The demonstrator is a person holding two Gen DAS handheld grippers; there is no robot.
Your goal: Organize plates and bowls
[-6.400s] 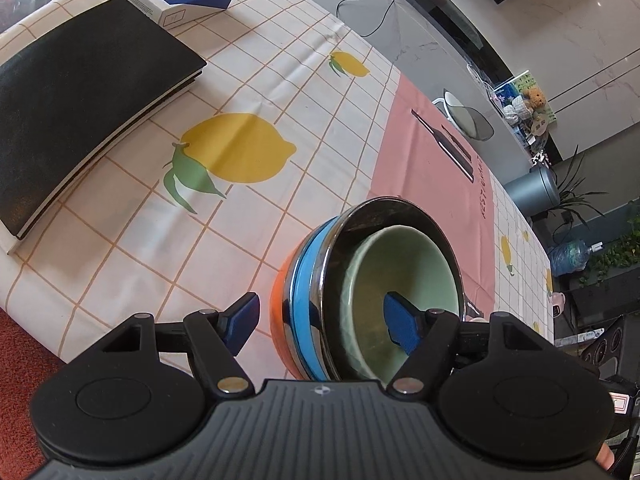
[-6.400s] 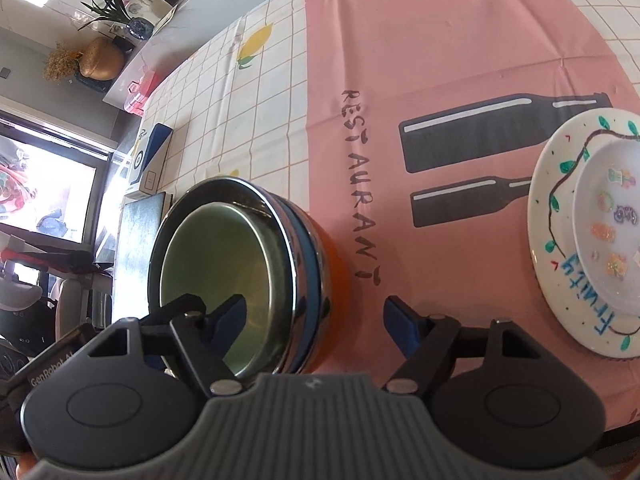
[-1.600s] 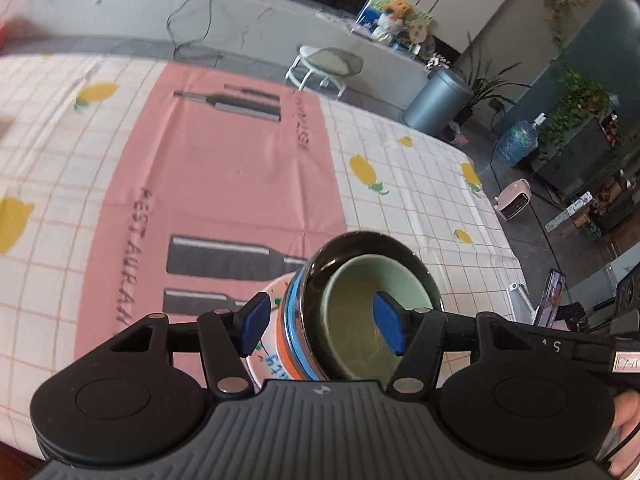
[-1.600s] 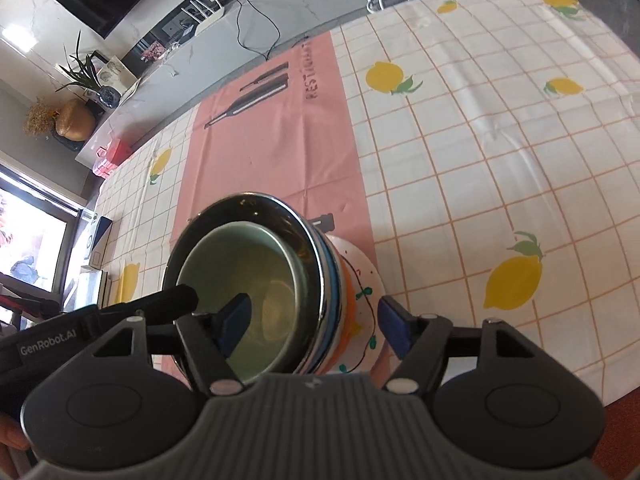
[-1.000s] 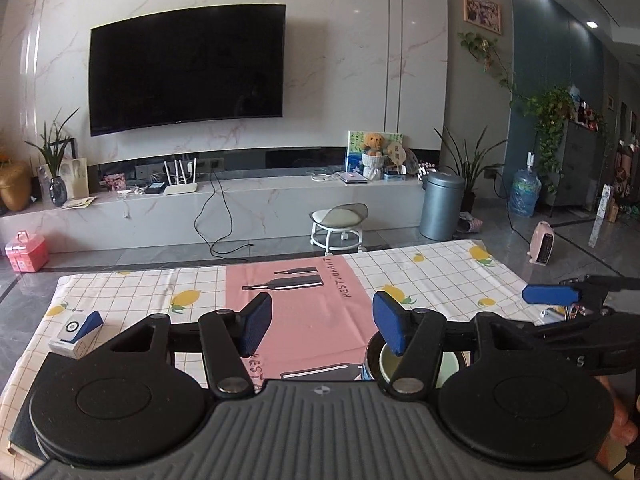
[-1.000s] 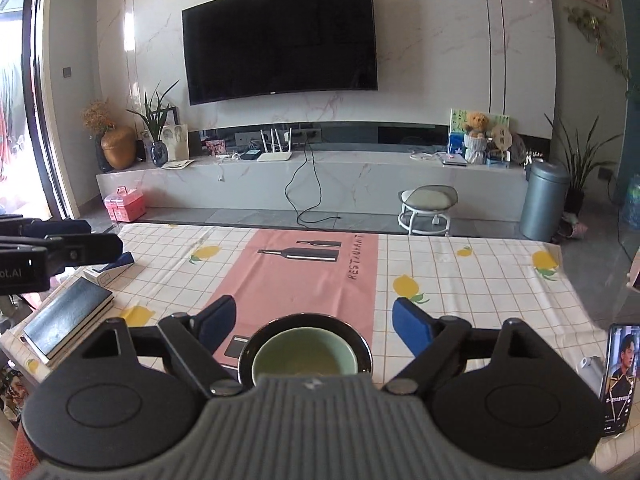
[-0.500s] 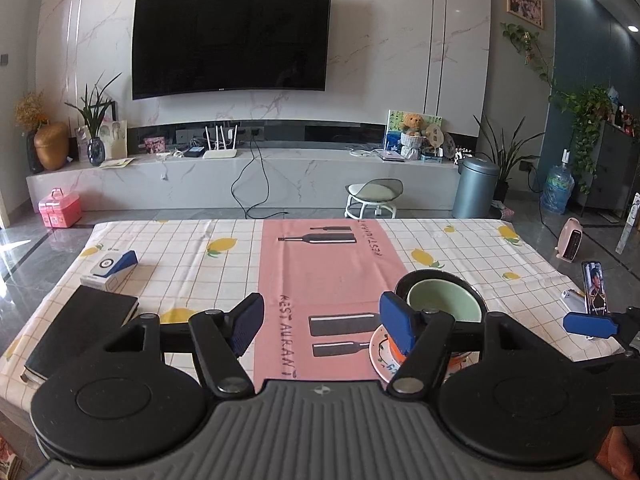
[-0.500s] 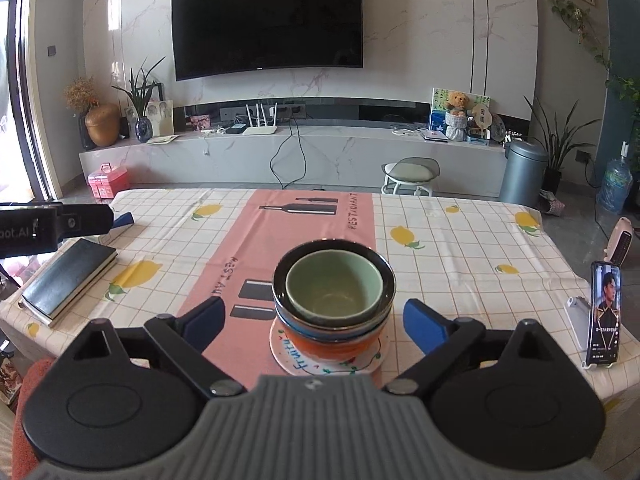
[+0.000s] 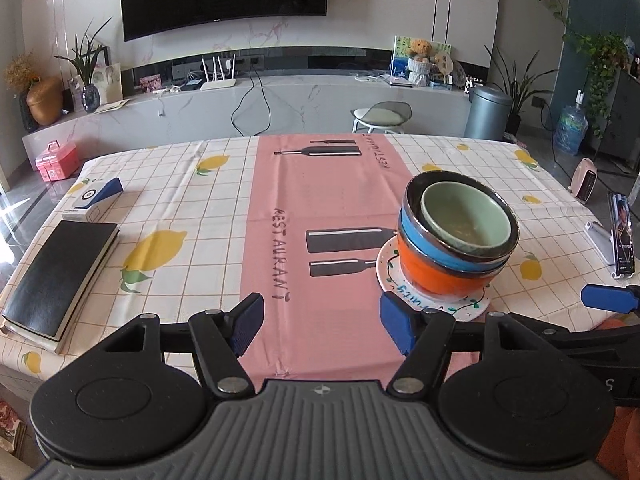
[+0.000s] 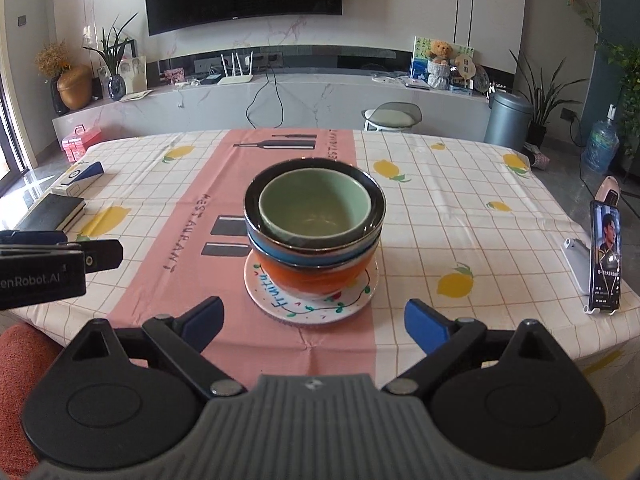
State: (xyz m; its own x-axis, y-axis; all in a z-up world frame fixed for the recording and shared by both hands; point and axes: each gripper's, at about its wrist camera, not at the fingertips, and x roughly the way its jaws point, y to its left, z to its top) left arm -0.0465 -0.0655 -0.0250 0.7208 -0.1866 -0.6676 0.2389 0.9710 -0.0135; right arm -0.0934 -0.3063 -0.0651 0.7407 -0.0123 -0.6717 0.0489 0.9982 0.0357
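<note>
Right wrist: bowls stacked on plate at twelve o'clock; both grippers spread wide, empty.

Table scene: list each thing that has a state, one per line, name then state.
Green bowl: upright, empty, nested on top of the stack.
Steel bowl: upright, holding the green bowl.
Blue bowl: nested under the steel bowl.
Orange bowl: upright on the plate.
Plate: flat on the table, under the bowls.
Phone: propped upright, screen on.
Left tool: open, empty.
Right tool: open, empty.
</note>
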